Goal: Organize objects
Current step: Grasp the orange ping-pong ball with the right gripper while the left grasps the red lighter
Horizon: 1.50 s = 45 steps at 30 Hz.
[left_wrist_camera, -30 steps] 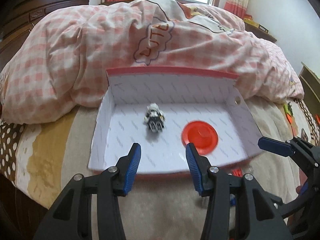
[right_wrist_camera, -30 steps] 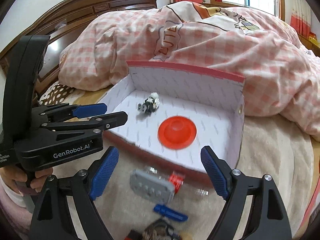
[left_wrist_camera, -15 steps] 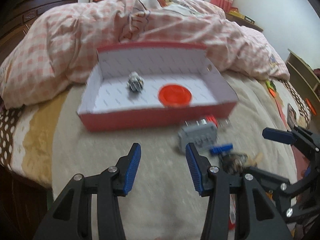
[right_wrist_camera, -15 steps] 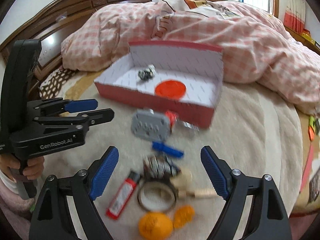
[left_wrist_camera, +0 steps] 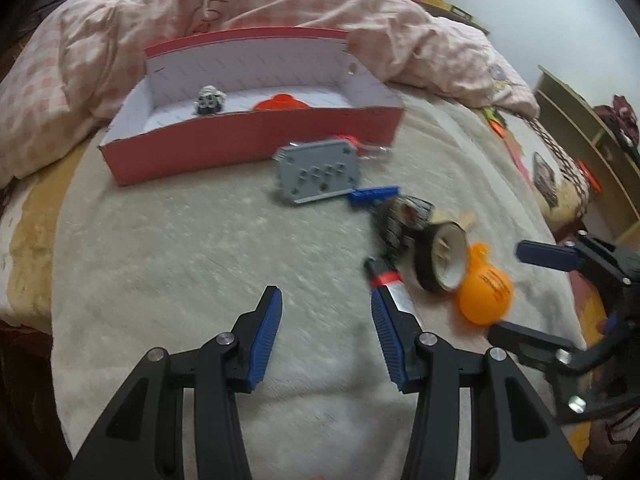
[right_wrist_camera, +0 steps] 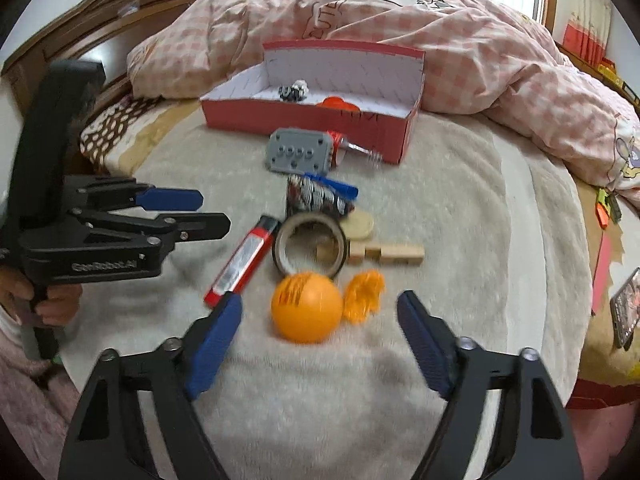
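Note:
A red box (left_wrist_camera: 240, 148) (right_wrist_camera: 304, 122) with a white inside holds a small toy (left_wrist_camera: 208, 100) and a red disc (left_wrist_camera: 280, 102). Loose on the blanket lie a grey block (left_wrist_camera: 320, 170) (right_wrist_camera: 300, 154), a blue piece (left_wrist_camera: 372, 195), a tape roll (left_wrist_camera: 440, 256) (right_wrist_camera: 310, 246), an orange ball (left_wrist_camera: 486, 294) (right_wrist_camera: 306, 308), a red-and-silver stick (right_wrist_camera: 242, 266) and a wooden piece (right_wrist_camera: 392, 254). My left gripper (left_wrist_camera: 326, 320) (right_wrist_camera: 188, 210) is open and empty, left of the pile. My right gripper (right_wrist_camera: 320, 332) (left_wrist_camera: 536, 272) is open, just short of the ball.
A pink checked duvet (right_wrist_camera: 460, 40) is heaped behind the box. A wooden headboard (right_wrist_camera: 140, 12) stands at the left. A low shelf (left_wrist_camera: 580, 128) stands beside the bed. A phone (right_wrist_camera: 626, 308) lies at the bed's right edge.
Both grippers have drawn back from the box toward the near end of the bed. The loose pile has come into view. Both stay open.

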Motion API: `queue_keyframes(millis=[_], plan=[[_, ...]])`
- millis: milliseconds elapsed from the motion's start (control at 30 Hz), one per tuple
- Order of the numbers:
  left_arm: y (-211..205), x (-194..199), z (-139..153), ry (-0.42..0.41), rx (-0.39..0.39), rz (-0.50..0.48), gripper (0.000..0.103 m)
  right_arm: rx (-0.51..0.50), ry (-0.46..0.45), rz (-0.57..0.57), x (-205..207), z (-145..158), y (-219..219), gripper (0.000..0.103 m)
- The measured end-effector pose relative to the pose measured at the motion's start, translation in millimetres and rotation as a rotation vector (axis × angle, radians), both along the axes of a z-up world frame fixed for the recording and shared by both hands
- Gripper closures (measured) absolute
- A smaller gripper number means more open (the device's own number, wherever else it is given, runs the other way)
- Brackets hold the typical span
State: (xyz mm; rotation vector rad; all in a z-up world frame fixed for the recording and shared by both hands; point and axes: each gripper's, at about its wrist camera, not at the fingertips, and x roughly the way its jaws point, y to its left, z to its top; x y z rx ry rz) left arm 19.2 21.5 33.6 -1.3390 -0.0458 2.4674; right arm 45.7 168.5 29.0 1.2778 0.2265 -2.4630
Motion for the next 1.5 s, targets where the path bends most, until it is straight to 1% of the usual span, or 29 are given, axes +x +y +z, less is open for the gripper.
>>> queue_keyframes(millis=[67, 133, 233, 367, 500, 533, 600, 700, 767, 833, 867, 900, 933, 967, 1100, 1167, 1233, 1400, 1500], plan=[[2.7, 5.2, 2.1, 0.003, 0.014, -0.025, 0.056, 0.023, 0.001, -0.003, 2.0, -3.5, -1.6, 0.052], [7.7, 11.5, 4.1, 0.011, 0.018, -0.055, 0.056, 0.018, -0.012, 0.003, 1.4, -7.2, -1.6, 0.063], [14.1, 18.0, 5.6, 0.024, 0.012, -0.085, 0.056, -0.004, -0.015, 0.003, 0.7, -9.4, 1.2, 0.063], [23.3, 17.8, 3.4, 0.015, 0.007, -0.105, 0.056, -0.015, -0.013, -0.008, 2.2, -9.4, 6.3, 0.063], [36.1, 15.2, -5.3, 0.006, -0.023, -0.129, 0.056, -0.011, -0.021, -0.007, 2.6, -10.7, 9.3, 0.063], [39.9, 13.8, -8.9, 0.005, -0.042, -0.129, 0.056, -0.005, -0.022, -0.001, 2.8, -11.3, 8.9, 0.063], [43.5, 12.2, -14.5, 0.007, -0.083, -0.112, 0.056, 0.004, -0.019, 0.006, 2.8, -12.5, 8.2, 0.063], [41.4, 11.9, -14.3, 0.019, -0.094, -0.091, 0.056, 0.005, -0.012, 0.008, 2.8, -12.6, 7.9, 0.063], [35.5, 11.6, -13.7, 0.041, -0.154, -0.044, 0.056, 0.001, -0.009, 0.013, 4.1, -11.7, 7.6, 0.063], [24.8, 9.2, -14.2, 0.053, -0.193, 0.004, 0.056, -0.014, -0.008, 0.025, 5.4, -10.7, 6.3, 0.063], [18.8, 6.6, -14.9, 0.044, -0.193, 0.024, 0.056, -0.018, -0.009, 0.031, 5.5, -10.7, 5.6, 0.063], [13.4, 3.9, -15.3, 0.029, -0.171, 0.033, 0.056, -0.019, -0.009, 0.035, 5.0, -11.5, 4.6, 0.063], [10.8, 2.3, -15.0, 0.018, -0.152, 0.032, 0.056, -0.018, -0.009, 0.035, 4.2, -12.4, 3.8, 0.063], [10.5, 0.8, -14.9, 0.017, -0.148, 0.028, 0.056, -0.018, -0.008, 0.034, 2.6, -13.7, 3.2, 0.063], [22.0, -1.7, -13.6, 0.035, -0.17, -0.047, 0.056, -0.019, -0.05, 0.035, -3.5, -22.7, 1.4, 0.062], [32.9, -3.5, -14.8, 0.045, -0.185, -0.1, 0.056, -0.007, -0.049, 0.034, -4.0, -27.1, -0.4, 0.062], [36.8, -7.3, -18.5, 0.047, -0.199, -0.109, 0.056, -0.006, -0.046, 0.032, -3.8, -27.3, -0.6, 0.062], [33.1, -18.5, -20.1, 0.021, -0.149, -0.12, 0.055, -0.041, -0.057, 0.019, -5.1, -30.0, 3.4, 0.062], [35.4, -16.2, -21.3, 0.036, -0.166, -0.137, 0.054, -0.075, -0.051, 0.006, -5.5, -31.4, 7.0, 0.061]])
